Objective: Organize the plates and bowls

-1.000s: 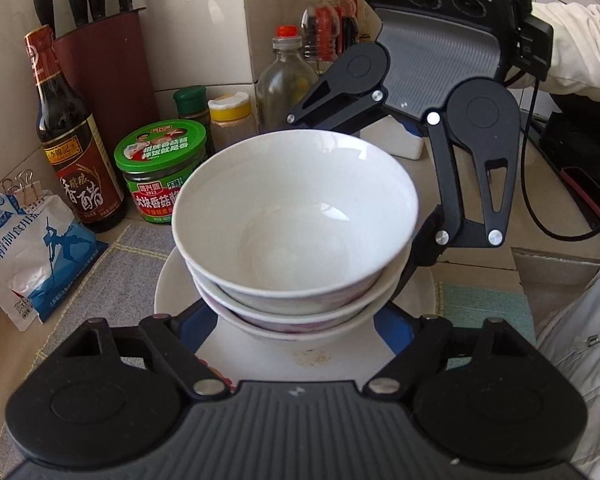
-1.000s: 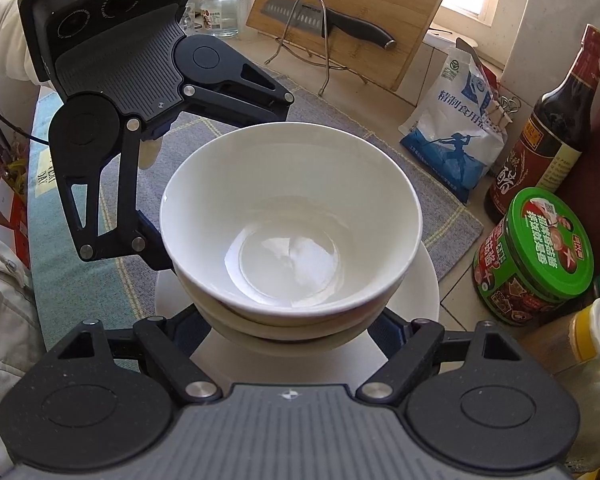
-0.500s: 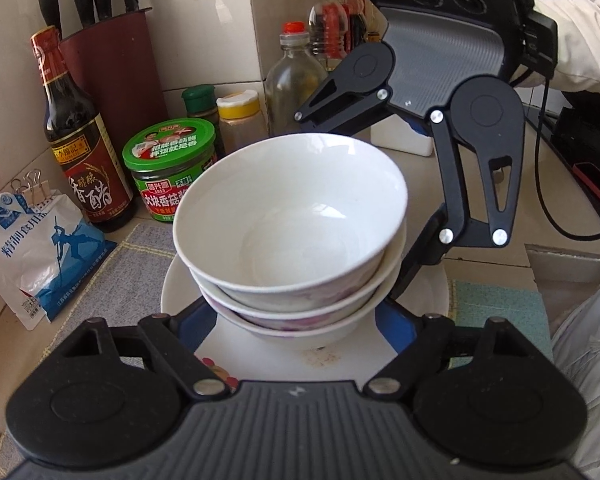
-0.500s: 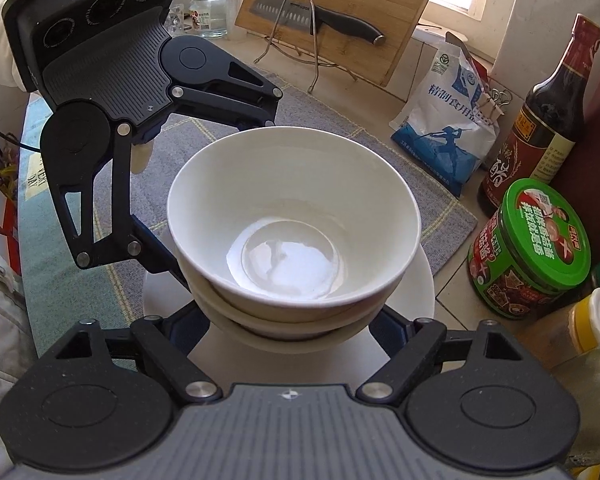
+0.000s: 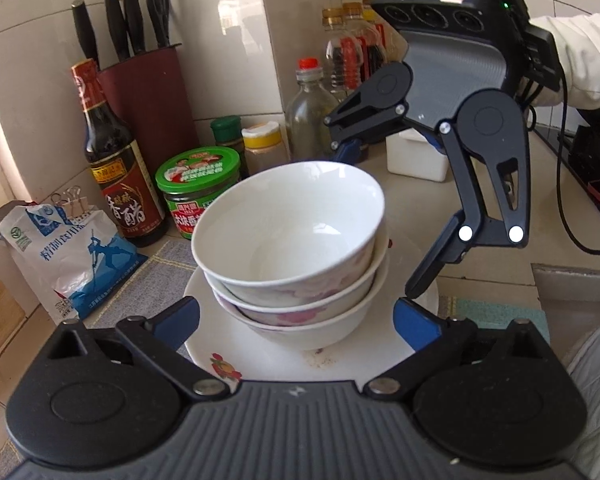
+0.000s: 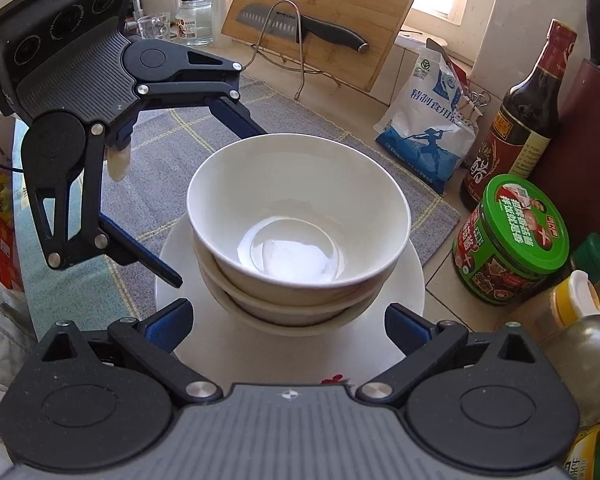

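Note:
Three white bowls are nested in a stack on a white plate. The plate rests on a grey mat. My left gripper is open, its blue-tipped fingers on either side of the stack's near base, clear of it. My right gripper is open too, fingers flanking the stack from the opposite side. Each gripper shows in the other's view, the right one and the left one both spread wide around the stack.
A green-lidded jar, a dark vinegar bottle, a salt bag and spice bottles stand close by the plate. A knife block is behind. A cutting board with a knife leans at the back.
Both grippers have pulled back and away from the bowl stack. The fingers that hugged the stack's sides now stand clear of it. The stack sits still on the plate.

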`<action>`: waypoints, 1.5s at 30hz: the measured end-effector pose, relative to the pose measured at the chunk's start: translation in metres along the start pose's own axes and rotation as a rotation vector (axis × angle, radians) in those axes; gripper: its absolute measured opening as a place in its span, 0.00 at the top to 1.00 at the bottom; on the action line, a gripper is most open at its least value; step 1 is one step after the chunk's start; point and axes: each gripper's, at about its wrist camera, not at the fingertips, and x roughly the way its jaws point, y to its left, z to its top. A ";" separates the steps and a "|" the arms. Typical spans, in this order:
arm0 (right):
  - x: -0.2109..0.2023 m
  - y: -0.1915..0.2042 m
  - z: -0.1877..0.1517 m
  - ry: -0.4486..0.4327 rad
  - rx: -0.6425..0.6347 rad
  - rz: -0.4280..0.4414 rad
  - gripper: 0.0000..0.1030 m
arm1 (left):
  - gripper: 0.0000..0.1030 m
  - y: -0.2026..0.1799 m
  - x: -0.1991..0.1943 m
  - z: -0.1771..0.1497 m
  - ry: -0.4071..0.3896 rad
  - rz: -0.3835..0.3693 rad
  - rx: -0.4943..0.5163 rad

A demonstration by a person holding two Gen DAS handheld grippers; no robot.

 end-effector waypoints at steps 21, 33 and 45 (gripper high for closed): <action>-0.035 0.071 0.000 0.040 0.724 -0.464 0.00 | 0.01 -0.029 -0.090 -0.029 -0.115 0.363 -0.285; -0.047 0.139 0.021 -0.072 1.022 -0.651 0.00 | 0.01 -0.019 -0.143 -0.018 0.002 0.476 -0.447; -0.071 0.187 0.045 -0.148 0.978 -0.758 0.00 | 0.01 -0.014 -0.169 -0.013 0.035 0.472 -0.478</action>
